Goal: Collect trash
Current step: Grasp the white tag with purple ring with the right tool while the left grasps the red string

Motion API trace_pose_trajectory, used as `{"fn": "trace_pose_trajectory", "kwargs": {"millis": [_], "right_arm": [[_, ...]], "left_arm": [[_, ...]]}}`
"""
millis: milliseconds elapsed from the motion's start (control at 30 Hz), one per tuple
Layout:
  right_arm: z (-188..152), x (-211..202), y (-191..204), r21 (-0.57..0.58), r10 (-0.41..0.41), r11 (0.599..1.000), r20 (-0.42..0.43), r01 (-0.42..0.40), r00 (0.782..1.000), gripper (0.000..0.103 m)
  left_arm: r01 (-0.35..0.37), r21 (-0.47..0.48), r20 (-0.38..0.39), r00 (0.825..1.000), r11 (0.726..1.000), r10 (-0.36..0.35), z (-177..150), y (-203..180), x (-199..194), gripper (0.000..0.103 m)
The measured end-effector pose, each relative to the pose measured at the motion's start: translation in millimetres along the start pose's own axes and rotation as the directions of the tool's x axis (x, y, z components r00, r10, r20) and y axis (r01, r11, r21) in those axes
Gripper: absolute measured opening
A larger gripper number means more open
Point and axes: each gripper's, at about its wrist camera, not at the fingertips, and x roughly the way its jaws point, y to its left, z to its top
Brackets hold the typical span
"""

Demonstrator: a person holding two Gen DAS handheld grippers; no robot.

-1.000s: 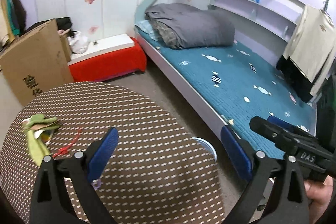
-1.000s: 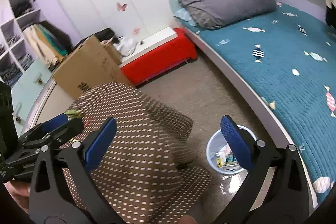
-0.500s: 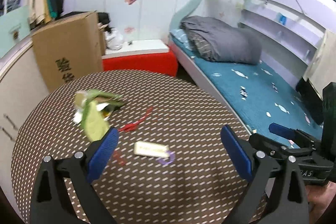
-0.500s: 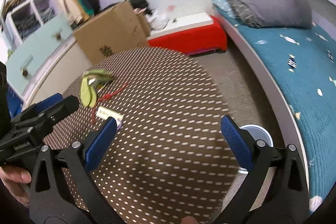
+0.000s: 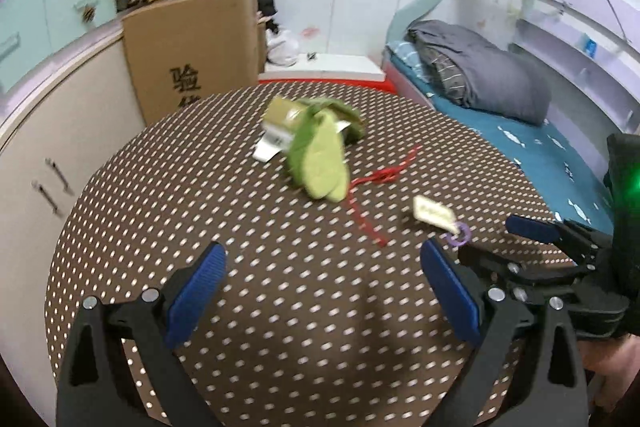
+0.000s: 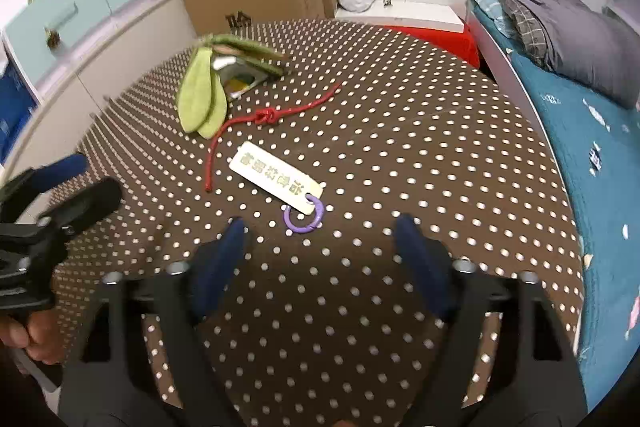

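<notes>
The right gripper (image 6: 320,251) is closing on nothing, the cream tag (image 6: 276,177) with its purple ring (image 6: 303,217) lying just ahead at twelve o'clock. The left gripper (image 5: 320,283) gapes, empty. Closing early risks nudging the flat tag across the dotted tablecloth (image 6: 420,147).

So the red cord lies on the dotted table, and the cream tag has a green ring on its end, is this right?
Not quite: the ring is purple, not green, as the right wrist view shows. The red cord does lie on the dotted table, and the ring is on the tag's end.
</notes>
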Motion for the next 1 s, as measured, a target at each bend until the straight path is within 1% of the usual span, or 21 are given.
{"fn": "trace_pose_trajectory", "kwargs": {"millis": [33, 67, 100, 133, 167, 200, 233, 300, 333, 367, 433, 600, 633, 700, 800, 1000], "right_arm": [[0.8, 0.7, 3.0, -0.017, -0.009, 1.0, 0.007, 0.009, 1.0, 0.061], [2.6, 2.0, 6.5, -0.028, -0.011, 1.0, 0.01, 0.011, 1.0, 0.057], [4.3, 3.3, 9.0, -0.034, -0.007, 0.999, 0.009, 0.008, 1.0, 0.056], [6.3, 5.6, 12.5, -0.043, -0.008, 0.999, 0.009, 0.008, 1.0, 0.053], [7.7, 7.1, 15.2, -0.061, -0.017, 0.998, 0.014, 0.018, 1.0, 0.042], [8.9, 8.2, 17.7, -0.075, -0.028, 0.997, 0.017, 0.029, 0.999, 0.036], [10.1, 8.7, 18.9, -0.078, -0.019, 0.997, 0.017, 0.02, 1.0, 0.023], [10.2, 9.0, 18.3, -0.067, -0.001, 0.998, 0.018, 0.003, 1.0, 0.022], [9.7, 8.3, 16.8, -0.064, 0.005, 0.998, 0.018, -0.004, 1.0, 0.02], [8.7, 6.5, 14.1, -0.054, 0.015, 0.998, 0.019, -0.014, 1.0, 0.015], [5.6, 3.1, 6.1, -0.031, 0.039, 0.999, 0.017, -0.038, 0.999, 0.012], [-1.1, -5.5, -2.7, -0.007, 0.048, 0.999, 0.025, -0.048, 0.999, 0.01], [-1.9, -7.5, -4.9, -0.002, 0.048, 0.999, 0.028, -0.048, 0.998, 0.007], [-2.5, -10.6, -11.5, 0.019, 0.052, 0.998, 0.033, -0.053, 0.998, 0.007], [-4.4, -14.4, -22.5, 0.045, 0.051, 0.998, 0.038, -0.053, 0.998, 0.007], [-7.6, -20.3, -40.4, 0.097, 0.078, 0.992, 0.034, -0.081, 0.996, 0.008]], "left_arm": [[-0.005, -0.009, -0.005, 1.0, 1.0, 0.005, -2.4, 4.9, 0.9, 0.095], [-0.006, -0.017, -0.008, 1.0, 1.0, 0.006, -3.4, 7.4, 1.9, 0.095], [-0.007, -0.023, -0.012, 1.0, 1.0, 0.007, -5.2, 8.1, 1.9, 0.095], [-0.008, -0.028, -0.016, 1.0, 1.0, 0.007, -6.8, 10.9, 3.1, 0.095], [-0.008, -0.029, -0.018, 1.0, 1.0, 0.008, -8.4, 11.2, 3.3, 0.095], [-0.008, -0.028, -0.02, 1.0, 1.0, 0.007, -8.9, 11.3, 4.2, 0.095], [-0.006, -0.026, -0.023, 1.0, 1.0, 0.005, -9.5, 10.9, 5.5, 0.095], [-0.002, -0.025, -0.027, 1.0, 1.0, 0.001, -10.6, 8.6, 7.0, 0.095], [0.002, -0.024, -0.028, 1.0, 1.0, -0.003, -10.9, 7.5, 7.4, 0.095], [0.006, -0.024, -0.028, 1.0, 1.0, -0.007, -11.2, 6.1, 7.7, 0.095], [0.012, -0.017, -0.031, 0.999, 1.0, -0.013, -11.4, 2.8, 9.0, 0.095], [0.025, 0.009, -0.032, 0.999, 1.0, -0.024, -8.7, -9.4, 13.4, 0.095], [0.031, 0.02, -0.03, 0.999, 0.999, -0.031, -6.7, -12.9, 14.5, 0.095], [0.044, 0.04, -0.028, 0.999, 0.998, -0.042, -2.7, -18.5, 16.7, 0.095], [0.065, 0.092, -0.028, 0.998, 0.994, -0.063, 7.2, -31.9, 23.4, 0.095], [0.107, 0.221, -0.039, 0.994, 0.969, -0.1, 31.1, -60.8, 51.0, 0.095]]}}
